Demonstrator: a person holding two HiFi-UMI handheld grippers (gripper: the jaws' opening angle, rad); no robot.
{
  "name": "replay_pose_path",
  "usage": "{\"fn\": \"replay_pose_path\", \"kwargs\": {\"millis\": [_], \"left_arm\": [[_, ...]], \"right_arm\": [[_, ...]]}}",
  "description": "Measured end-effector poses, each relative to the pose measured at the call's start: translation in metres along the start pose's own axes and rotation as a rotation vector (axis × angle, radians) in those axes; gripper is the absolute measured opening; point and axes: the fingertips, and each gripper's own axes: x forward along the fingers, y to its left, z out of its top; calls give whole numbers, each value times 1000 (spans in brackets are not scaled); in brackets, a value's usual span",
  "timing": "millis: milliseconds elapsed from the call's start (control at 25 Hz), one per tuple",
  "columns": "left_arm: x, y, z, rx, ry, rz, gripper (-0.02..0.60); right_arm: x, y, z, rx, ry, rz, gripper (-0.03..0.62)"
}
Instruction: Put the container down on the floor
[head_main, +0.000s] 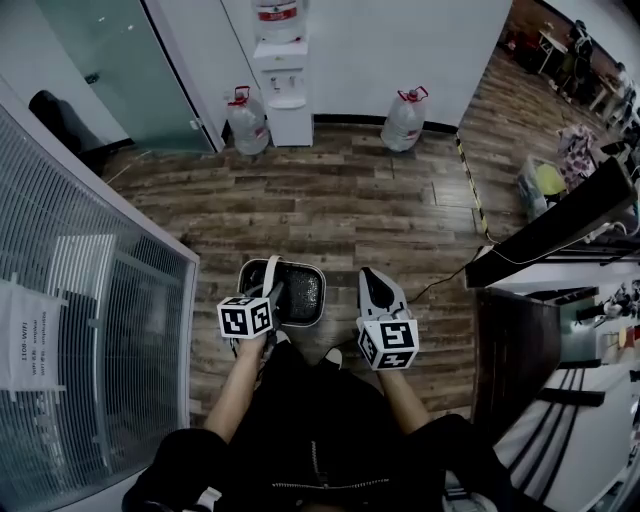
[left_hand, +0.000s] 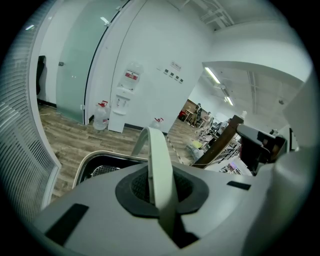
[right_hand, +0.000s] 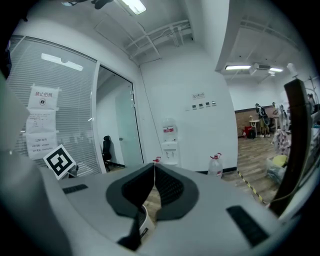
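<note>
The container is a dark bin with a pale rim and a mesh bottom, in front of the person's legs. My left gripper is shut on its pale handle. In the left gripper view the handle runs as a pale band between the closed jaws, with the container's rim below. Whether the container touches the wooden floor I cannot tell. My right gripper is beside the container on its right, shut and empty. In the right gripper view its tips meet with nothing between them.
A water dispenser stands at the far wall with a water bottle beside it and another to the right. A glass partition with blinds runs along the left. A dark desk and a cable are on the right.
</note>
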Motion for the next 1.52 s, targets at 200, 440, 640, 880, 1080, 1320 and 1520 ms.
{"fn": "replay_pose_path", "kwargs": {"millis": [200,440,640,880,1080,1320,1520], "left_arm": [[2,2,4,-12,-4,-4,20],[15,14,7,-28,10,-3,20],[41,24,30,-21,24,-12,20],[76,38,62,-21,40,-29,20],[103,54,95,-12,44,-47,20],[128,76,135,23,53,-67,20],[143,99,163,39,57,-76,20]], "right_arm": [[11,3,-9,24,29,10,14],[26,2,-13,25,53,14,14],[54,-9,-5,19,68,-3,14],[100,-19,4,12,99,-3,14],[145,-20,20,-11,98,5,14],[195,-20,30,-23,110,-4,14],[233,-14,36,-43,127,-7,14]]}}
